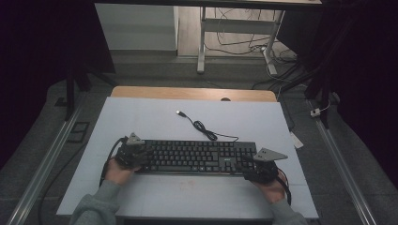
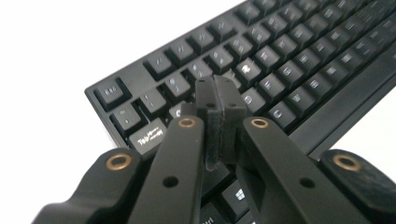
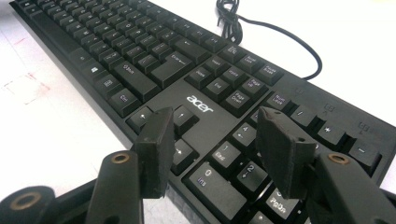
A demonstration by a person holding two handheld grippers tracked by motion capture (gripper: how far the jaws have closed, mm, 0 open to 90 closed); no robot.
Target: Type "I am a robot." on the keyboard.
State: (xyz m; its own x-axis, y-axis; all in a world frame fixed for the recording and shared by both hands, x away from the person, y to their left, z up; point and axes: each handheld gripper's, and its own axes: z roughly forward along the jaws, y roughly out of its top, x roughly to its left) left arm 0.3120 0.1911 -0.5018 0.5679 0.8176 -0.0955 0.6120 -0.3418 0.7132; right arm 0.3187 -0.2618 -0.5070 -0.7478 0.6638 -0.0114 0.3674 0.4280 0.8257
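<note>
Near the white table's front edge lies the black Acer keyboard, cable loose behind. Left gripper, jaws together, tip poised over left-end keys. Right gripper, jaws apart, over arrow keys and numpad. Work looks barely begun; keyboard unlifted.

Left tool: your jaws are pressed together right over the keyboard, near its Tab corner; bare surface lies open just to your outer side.
Right tool: your jaws stand apart over the arrow keys and number pad, with keycaps directly beneath both.
Ahead of both tools: beyond the keyboard's far edge the coiled cable and its USB plug lie across the way.
Behind the tools: the near strip is bare, apart from your own forearms.
</note>
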